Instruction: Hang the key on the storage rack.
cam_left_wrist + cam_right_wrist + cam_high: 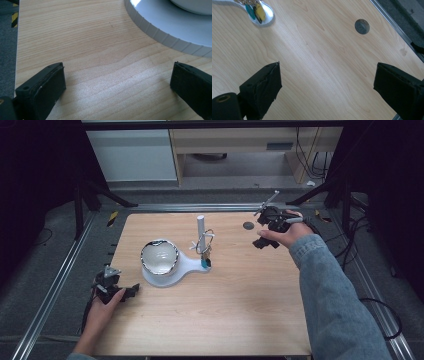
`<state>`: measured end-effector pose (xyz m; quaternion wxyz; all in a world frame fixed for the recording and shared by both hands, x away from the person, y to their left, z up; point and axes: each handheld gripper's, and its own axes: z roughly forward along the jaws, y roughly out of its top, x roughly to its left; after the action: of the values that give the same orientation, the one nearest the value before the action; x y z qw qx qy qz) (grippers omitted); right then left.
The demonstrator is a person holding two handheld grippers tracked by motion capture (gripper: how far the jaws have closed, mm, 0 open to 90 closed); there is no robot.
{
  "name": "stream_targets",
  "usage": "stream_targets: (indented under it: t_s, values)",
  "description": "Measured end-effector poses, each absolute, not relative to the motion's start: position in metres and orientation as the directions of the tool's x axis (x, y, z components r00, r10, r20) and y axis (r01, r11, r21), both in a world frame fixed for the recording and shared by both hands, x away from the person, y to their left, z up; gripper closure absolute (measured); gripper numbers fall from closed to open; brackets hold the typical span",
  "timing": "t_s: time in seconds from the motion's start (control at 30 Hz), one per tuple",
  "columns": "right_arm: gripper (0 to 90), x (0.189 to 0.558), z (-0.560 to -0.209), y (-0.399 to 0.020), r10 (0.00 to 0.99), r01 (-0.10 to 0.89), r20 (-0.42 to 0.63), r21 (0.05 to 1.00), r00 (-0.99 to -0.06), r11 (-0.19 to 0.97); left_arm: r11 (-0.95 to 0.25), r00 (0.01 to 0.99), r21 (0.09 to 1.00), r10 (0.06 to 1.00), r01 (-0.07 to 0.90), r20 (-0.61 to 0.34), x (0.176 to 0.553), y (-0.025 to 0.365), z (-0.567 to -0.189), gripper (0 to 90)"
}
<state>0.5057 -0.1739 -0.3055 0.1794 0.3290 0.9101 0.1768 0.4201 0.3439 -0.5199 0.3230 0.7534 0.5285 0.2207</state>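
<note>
Two handheld grippers rest at opposite corners of the scene, each with its black jaws spread wide and nothing between them. The left gripper (121, 292) sits low at the near left edge of the table, held in the person's left hand (100, 312). The right gripper (266, 232) is held at the far right side in the right hand (286, 234), whose arm wears a blue denim sleeve (335, 300).

Beneath both grippers lies a light wooden table (225, 310), the largest thing in view. Between the two grippers, nearer the left one, sits a white stand base (187, 266) with a ribbed rim; in the left gripper view its curved edge (172, 32) lies just ahead and to the right of the open jaws, apart from them.

On the wide end of that base rests a shiny bowl (159, 257). From the narrow end, toward the right gripper, rises a white post (200, 227). A bunch of keys (204, 251) with teal and yellow tags hangs at the post; in the right gripper view the tags (256, 11) show well ahead of the left jaw.

A small dark round hole (248, 225) in the table lies just beside the right gripper, ahead of its jaws in the right gripper view (362, 26).
</note>
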Motion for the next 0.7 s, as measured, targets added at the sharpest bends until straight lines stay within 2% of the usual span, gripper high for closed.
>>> stream_targets:
  t_s: [0.47,0.7]
  values:
    - [10.4,0.491,-0.339,-0.194,0.666,0.555,-0.216,0.406,-0.714,0.726,-0.233,0.344,0.719,0.939,0.655,-0.009,0.420,0.344,-0.520,0.0]
    - [12.5,0.485,-0.353,-0.203,0.685,0.569,-0.206,0.419,-0.699,0.707,-0.234,0.344,0.719,0.939,0.655,-0.008,0.420,0.344,-0.520,0.0]
